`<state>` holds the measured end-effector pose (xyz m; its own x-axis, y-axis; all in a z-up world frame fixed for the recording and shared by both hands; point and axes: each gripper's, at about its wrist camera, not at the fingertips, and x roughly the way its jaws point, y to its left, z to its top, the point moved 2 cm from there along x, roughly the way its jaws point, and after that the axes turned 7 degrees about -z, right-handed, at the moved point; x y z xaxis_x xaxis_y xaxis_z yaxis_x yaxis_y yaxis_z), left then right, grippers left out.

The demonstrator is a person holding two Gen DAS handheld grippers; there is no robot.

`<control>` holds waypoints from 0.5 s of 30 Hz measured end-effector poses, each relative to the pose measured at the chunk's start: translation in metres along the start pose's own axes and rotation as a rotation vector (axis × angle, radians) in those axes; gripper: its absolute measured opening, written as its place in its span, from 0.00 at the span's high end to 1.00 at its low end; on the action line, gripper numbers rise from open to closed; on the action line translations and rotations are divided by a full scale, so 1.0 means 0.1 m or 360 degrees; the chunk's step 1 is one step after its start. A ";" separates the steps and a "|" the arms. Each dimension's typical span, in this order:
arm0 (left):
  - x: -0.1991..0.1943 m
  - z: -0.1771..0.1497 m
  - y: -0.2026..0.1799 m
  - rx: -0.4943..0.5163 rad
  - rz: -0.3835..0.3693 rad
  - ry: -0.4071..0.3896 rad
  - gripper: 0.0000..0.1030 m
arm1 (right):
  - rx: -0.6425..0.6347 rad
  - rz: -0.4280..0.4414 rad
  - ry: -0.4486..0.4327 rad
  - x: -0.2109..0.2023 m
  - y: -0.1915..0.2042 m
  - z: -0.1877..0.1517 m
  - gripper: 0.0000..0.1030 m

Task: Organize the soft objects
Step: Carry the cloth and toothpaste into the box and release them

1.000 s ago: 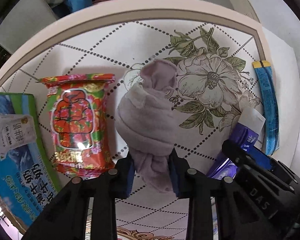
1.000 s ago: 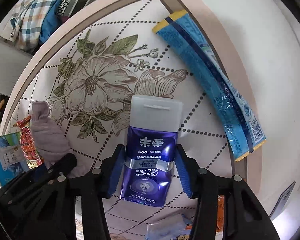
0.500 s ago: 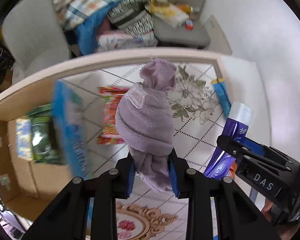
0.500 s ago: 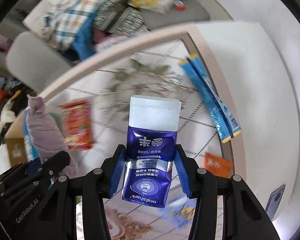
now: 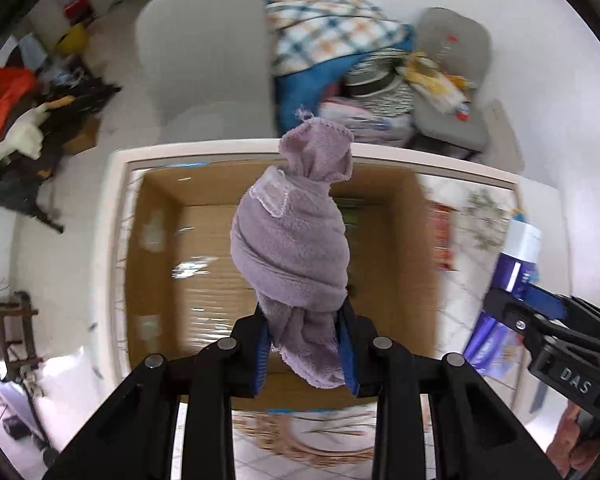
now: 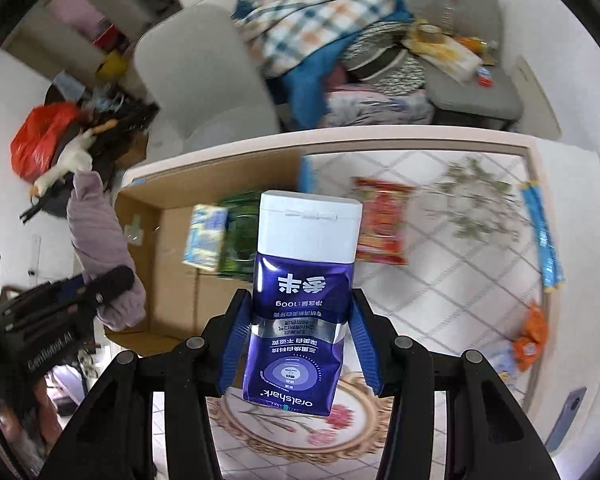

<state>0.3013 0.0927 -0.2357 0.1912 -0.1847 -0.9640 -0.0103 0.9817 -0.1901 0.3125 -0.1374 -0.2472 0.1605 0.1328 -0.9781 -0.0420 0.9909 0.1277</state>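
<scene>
Two grippers: both were clenched on loads and held in the air above the table (image 6: 452, 308).
Left gripper (image 5: 304, 354): its blue pads (image 5: 260, 354) pinched the lower tail of the rolled lilac cloth (image 5: 294, 240), which stood up through the centre of the left wrist frame.
Right gripper (image 6: 296, 344): its jaws squeezed the purple toothpaste tube (image 6: 300, 312) low on the body, white cap uppermost, centre of the right wrist frame.
Cardboard box (image 5: 420, 240): open-topped, it lay directly behind the cloth in the left view; in the right view it filled the left-centre.
Box contents: a green packet (image 6: 238, 236) and a light blue packet (image 6: 204, 240) lay against its right-hand side; the rest of the floor was bare cardboard.
On the table: a red snack bag (image 6: 380, 224) right of the box, a blue strip pack (image 6: 542, 236) at the right edge.
Change from a second ago: both loads had been resting on the flowered tabletop; the cloth had since been carried over the box, and the tube lifted clear beside it.
</scene>
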 end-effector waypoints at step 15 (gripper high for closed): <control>1.06 0.38 0.99 -0.0084 0.0028 0.0299 0.74 | -0.0137 -0.0375 0.0215 1.21 0.90 0.39 0.50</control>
<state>0.3582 0.1719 -0.3500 0.0039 -0.1775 -0.9841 -0.0642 0.9821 -0.1773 0.3661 -0.0312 -0.3474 0.0433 -0.1106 -0.9929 -0.1036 0.9880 -0.1145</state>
